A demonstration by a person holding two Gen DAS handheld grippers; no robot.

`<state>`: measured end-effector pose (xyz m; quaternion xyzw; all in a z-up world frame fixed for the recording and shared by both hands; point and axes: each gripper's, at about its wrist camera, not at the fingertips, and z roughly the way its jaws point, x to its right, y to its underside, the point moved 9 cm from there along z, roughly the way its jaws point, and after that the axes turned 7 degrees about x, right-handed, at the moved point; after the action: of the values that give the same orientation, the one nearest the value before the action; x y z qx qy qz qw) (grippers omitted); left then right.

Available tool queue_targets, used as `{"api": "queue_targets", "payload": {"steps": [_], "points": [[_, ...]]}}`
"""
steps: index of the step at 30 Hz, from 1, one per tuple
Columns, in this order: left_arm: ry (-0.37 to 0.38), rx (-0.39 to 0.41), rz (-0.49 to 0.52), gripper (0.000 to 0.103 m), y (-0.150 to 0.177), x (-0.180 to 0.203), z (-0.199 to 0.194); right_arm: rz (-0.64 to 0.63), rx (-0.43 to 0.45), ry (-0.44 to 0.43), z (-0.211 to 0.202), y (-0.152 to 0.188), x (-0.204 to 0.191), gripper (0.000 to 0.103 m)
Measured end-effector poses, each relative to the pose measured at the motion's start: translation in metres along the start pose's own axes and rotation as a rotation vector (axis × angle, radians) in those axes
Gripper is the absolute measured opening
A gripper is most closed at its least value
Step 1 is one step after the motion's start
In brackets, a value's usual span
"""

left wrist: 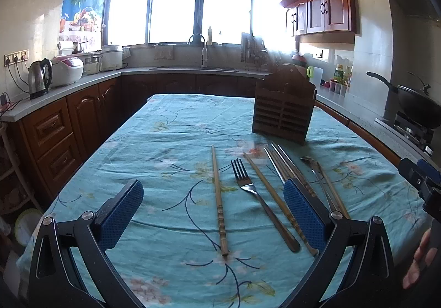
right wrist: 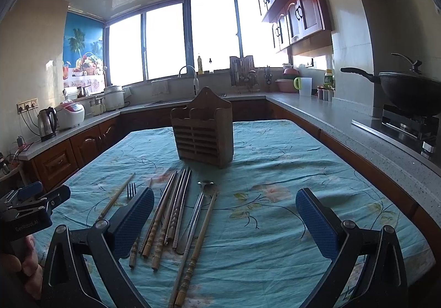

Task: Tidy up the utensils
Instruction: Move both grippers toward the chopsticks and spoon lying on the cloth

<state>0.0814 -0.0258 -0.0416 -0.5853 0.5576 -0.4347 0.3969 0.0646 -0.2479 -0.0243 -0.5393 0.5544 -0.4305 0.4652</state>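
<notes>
A slatted brown wooden utensil holder (right wrist: 204, 134) is seen upright on the counter (right wrist: 289, 159), covered by a teal floral cloth. Just before it, wooden chopsticks (right wrist: 158, 221), a steel fork (left wrist: 249, 192) and a metal spoon (right wrist: 197, 208) are laid flat. The left hand-held gripper (left wrist: 213, 213) and right hand-held gripper (right wrist: 224, 221) are held wide apart, nothing grasped.

Both grippers, left (left wrist: 213, 214) and right (right wrist: 225, 221), had black hinged frames, silver pivot screws and blue textured pads (left wrist: 121, 214); bare fingers (left wrist: 419, 261) showed.
</notes>
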Motion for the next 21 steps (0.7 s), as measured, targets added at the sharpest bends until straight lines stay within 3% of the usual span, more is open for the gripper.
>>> {"api": "queue_targets", "payload": {"steps": [11, 16, 21], "points": [[0.035, -0.127, -0.062, 0.103, 0.004, -0.011, 0.034, 0.0, -0.106, -0.024, 0.023, 0.005, 0.004, 0.103], [0.063, -0.165, -0.053, 0.103, 0.001, -0.01, 0.052, 0.001, -0.112, -0.051, 0.038, 0.001, 0.003, 0.103], [0.095, -0.229, -0.057, 0.094, -0.001, -0.01, 0.077, 0.03, -0.179, -0.1, 0.06, 0.006, -0.001, 0.102]]}}
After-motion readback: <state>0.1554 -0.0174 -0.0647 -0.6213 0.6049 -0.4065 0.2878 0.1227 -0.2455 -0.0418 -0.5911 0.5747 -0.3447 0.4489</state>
